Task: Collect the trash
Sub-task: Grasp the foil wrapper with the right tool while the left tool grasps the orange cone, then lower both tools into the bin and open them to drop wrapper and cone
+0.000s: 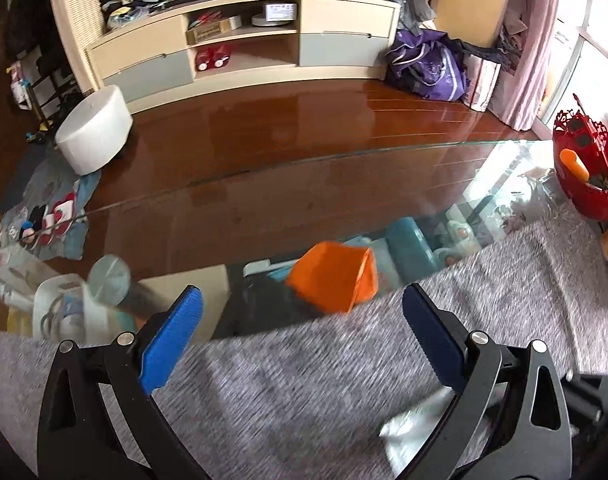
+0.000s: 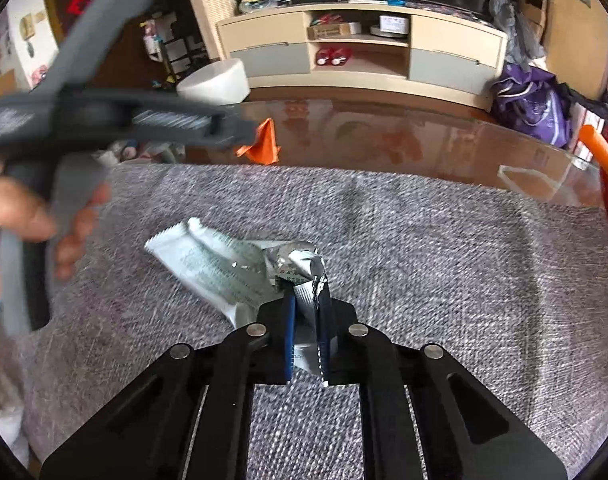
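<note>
Trash here means one wrapper [image 2: 223, 268] — a crumpled foil-and-paper sachet lying on the grey mat [image 2: 424, 248] that covers the near part of the glass table [image 2: 384, 136]. Largest first: the table carries the mat, and beyond the mat's far edge stands one orange folded paper piece [image 2: 263, 144], possibly a second item to collect, though I cannot tell; one red basket [image 1: 588, 176] sits at the right-hand end. My right gripper [image 2: 307, 312] has its two blue pads pinched nearly together on the wrapper's crumpled silver end, the printed flat tail trailing out to the left on the mat. I judge the wrapper very light, thin and floppy, with a slick foil face; the bunched end is the better hold, since the layers there give the pads something to bite, whereas the flat tail would likely slide or tear. My left gripper [image 1: 304, 308] stands wide and empty over the mat's edge, blurred, with a corner of the same wrapper just inside its right finger. My left hand [image 2: 31, 216] shows beside the wrapper.
</note>
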`<state>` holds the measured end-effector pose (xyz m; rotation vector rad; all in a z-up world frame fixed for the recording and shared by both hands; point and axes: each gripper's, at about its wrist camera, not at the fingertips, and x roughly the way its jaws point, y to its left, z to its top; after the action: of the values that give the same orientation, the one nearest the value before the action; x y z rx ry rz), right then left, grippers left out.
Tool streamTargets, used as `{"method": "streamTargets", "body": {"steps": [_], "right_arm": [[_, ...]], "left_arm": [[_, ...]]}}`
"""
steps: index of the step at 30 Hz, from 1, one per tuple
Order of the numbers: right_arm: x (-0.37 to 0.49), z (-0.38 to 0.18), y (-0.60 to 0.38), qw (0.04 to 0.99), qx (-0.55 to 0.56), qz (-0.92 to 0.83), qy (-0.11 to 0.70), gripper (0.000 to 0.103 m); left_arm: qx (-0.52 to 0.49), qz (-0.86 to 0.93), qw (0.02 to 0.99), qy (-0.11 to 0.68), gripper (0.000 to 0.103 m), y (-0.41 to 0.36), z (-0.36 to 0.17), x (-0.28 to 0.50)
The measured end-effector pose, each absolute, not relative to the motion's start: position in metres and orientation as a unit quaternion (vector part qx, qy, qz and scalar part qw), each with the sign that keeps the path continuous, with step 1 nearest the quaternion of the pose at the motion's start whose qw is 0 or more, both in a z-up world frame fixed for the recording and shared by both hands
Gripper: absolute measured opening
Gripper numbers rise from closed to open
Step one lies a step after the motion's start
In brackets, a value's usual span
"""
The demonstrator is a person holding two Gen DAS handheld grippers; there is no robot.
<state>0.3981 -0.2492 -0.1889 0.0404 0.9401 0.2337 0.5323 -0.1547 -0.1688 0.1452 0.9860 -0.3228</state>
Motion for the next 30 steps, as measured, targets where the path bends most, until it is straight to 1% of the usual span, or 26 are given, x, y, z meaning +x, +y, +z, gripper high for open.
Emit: {"method": "streamTargets", "body": {"steps": [5, 6, 7, 9, 15, 18, 24, 30], "right_arm": [[0.4, -0.188, -0.253, 0.884, 0.03, 0.12, 0.452, 0.01], [0.4, -0.189, -0.254, 0.883, 0.03, 0.121, 0.452, 0.01], [0.4, -0.189, -0.254, 0.883, 0.031, 0.121, 0.452, 0.01], [0.4, -0.19, -0.255, 0.882, 0.032, 0.121, 0.453, 0.01], [0.399, -0.184, -0.253, 0.885, 0.031, 0.115, 0.45, 0.01], [0.396, -0.179, -0.251, 0.885, 0.03, 0.112, 0.451, 0.01], [0.377, -0.162, -0.242, 0.884, 0.022, 0.102, 0.456, 0.009], [0.328, -0.128, -0.228, 0.887, 0.012, 0.098, 0.452, 0.009]], "left_arm": [[0.089, -0.167, 0.861, 0.472, 0.077, -0.176, -0.18, 0.545], [0.091, -0.169, 0.86, 0.472, 0.069, -0.179, -0.182, 0.546], [0.092, -0.171, 0.859, 0.474, 0.057, -0.18, -0.184, 0.548], [0.086, -0.181, 0.852, 0.484, 0.04, -0.183, -0.189, 0.553], [0.087, -0.188, 0.851, 0.483, 0.03, -0.178, -0.186, 0.548], [0.086, -0.182, 0.856, 0.476, 0.027, -0.17, -0.173, 0.538], [0.075, -0.165, 0.872, 0.455, 0.027, -0.141, -0.125, 0.499], [0.05, -0.153, 0.881, 0.444, 0.027, -0.105, -0.074, 0.427]]}}
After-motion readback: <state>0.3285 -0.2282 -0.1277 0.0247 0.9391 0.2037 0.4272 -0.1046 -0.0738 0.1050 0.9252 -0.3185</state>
